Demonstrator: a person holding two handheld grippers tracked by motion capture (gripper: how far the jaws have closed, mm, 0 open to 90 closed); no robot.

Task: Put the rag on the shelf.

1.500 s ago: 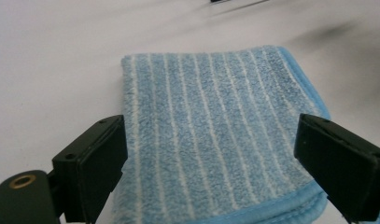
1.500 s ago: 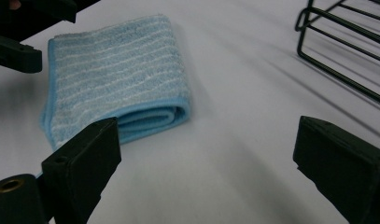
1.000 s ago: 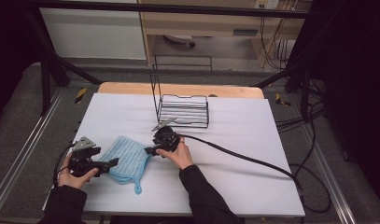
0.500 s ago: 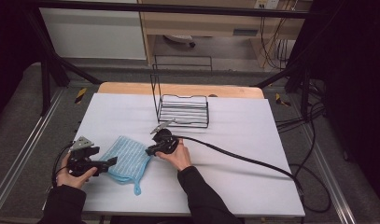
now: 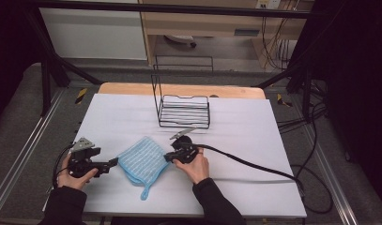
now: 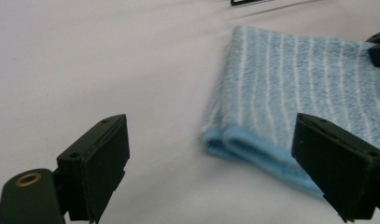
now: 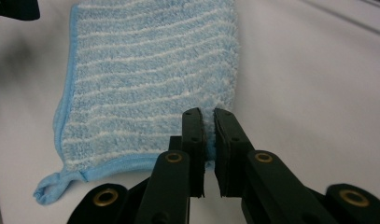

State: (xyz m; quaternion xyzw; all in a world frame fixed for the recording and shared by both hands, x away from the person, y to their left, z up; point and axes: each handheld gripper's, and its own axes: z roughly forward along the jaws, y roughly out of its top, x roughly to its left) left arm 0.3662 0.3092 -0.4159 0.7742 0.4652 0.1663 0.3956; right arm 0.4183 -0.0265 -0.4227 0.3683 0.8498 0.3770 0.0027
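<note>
Since the earlier frame, the cloth (image 5: 144, 161) looks more folded and the left gripper (image 5: 112, 163) has drawn slightly back from its left edge, jaws spread wide. Right gripper (image 7: 208, 116) pinches the cloth's right edge; the nipped part is hidden. Cloth lies on the table (image 5: 245, 136) before a wire rack (image 5: 185, 111), perhaps doubled over.

A: The high view looks forward and down over the whole table (image 5: 254, 140).
B: Both gripper views sit low and close, facing each other across the striped cloth (image 7: 150, 79) they share.
</note>
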